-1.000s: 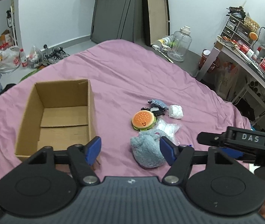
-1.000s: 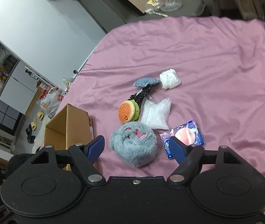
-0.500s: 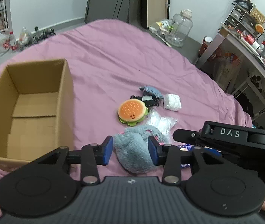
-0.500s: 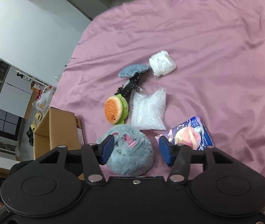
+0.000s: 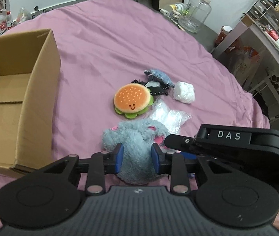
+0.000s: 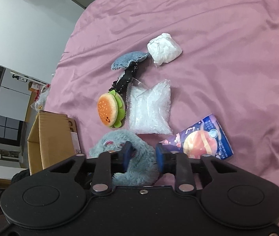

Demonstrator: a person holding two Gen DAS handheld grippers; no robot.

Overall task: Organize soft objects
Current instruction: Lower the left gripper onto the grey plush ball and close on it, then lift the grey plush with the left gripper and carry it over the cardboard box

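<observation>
Both the left gripper [image 5: 136, 158] and right gripper [image 6: 142, 154] are closing, pinching the fluffy grey plush [image 5: 137, 137]; cardboard box [image 5: 21, 90] wall just left, open pink sheet [image 5: 104, 45] ahead.

The right gripper [image 6: 141, 153] is closing its jaws on a fluffy grey plush toy [image 6: 137, 157] lying on the pink bedsheet [image 6: 228, 59], just beside a burger toy [image 6: 110, 111].

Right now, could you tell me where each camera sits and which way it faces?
Left wrist: on the left gripper, looking down across the pink bed at the grey plush and cardboard box; a fingertip shows bottom right.
Right wrist: on the right gripper, looking down at the bed; none of the person's body clearly shows.
Shared: both grippers' jaws are closing on the plush; burger toy.
</observation>
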